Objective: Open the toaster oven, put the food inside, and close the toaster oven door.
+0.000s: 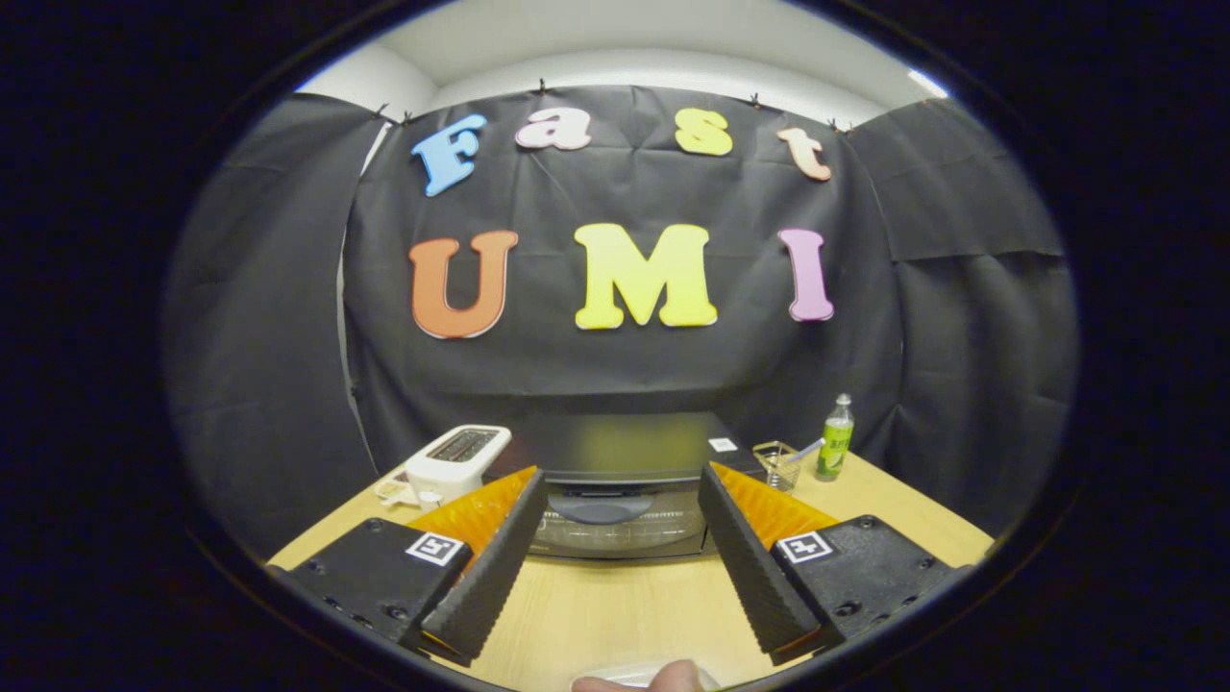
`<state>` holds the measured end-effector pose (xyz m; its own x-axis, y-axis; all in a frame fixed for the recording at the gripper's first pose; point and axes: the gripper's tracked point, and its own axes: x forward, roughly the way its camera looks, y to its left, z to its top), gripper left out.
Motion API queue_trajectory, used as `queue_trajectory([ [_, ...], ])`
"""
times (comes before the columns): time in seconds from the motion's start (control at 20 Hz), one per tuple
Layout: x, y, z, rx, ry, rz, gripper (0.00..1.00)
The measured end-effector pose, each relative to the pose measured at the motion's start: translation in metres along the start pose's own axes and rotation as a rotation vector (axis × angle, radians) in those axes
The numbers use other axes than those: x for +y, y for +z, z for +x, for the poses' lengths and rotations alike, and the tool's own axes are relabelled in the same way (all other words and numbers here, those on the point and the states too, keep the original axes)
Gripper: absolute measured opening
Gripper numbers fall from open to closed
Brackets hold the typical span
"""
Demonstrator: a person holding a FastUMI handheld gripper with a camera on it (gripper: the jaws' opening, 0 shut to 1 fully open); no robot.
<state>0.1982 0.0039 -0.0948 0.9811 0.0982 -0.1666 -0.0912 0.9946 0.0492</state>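
Note:
A dark toaster oven (pixel 620 481) stands on the wooden table (pixel 615 605) straight ahead of my gripper (pixel 620 476). Its glass door (pixel 620 527) is closed, with a curved handle (pixel 601 506) at the top of the door. My fingers are spread wide, open, with nothing between them, and the oven's front shows in the gap. Below the fingers, at the near table edge, a pale plate rim (pixel 625 675) and a tan rounded piece of food (pixel 677 676) peek into view.
A white slot toaster (pixel 456 463) sits left of the oven. To the oven's right are a clear glass with a straw (pixel 780 463) and a green bottle (pixel 836 439). Bare tabletop lies between me and the oven.

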Motion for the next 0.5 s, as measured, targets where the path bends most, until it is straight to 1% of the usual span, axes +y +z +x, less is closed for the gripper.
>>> queue_trajectory([
  [0.1,-0.006,0.032,-0.032,-0.062,-0.027,0.009,1.0],
  [0.2,-0.004,0.05,-0.068,-0.095,-0.029,0.016,1.0],
  [0.3,-0.008,0.067,-0.102,-0.124,-0.057,0.007,1.0],
  [0.35,-0.011,0.07,-0.117,-0.129,-0.079,-0.009,1.0],
  [0.4,-0.01,0.071,-0.134,-0.128,-0.08,-0.018,1.0],
  [0.5,0.005,0.07,-0.16,-0.126,-0.049,-0.024,1.0],
])
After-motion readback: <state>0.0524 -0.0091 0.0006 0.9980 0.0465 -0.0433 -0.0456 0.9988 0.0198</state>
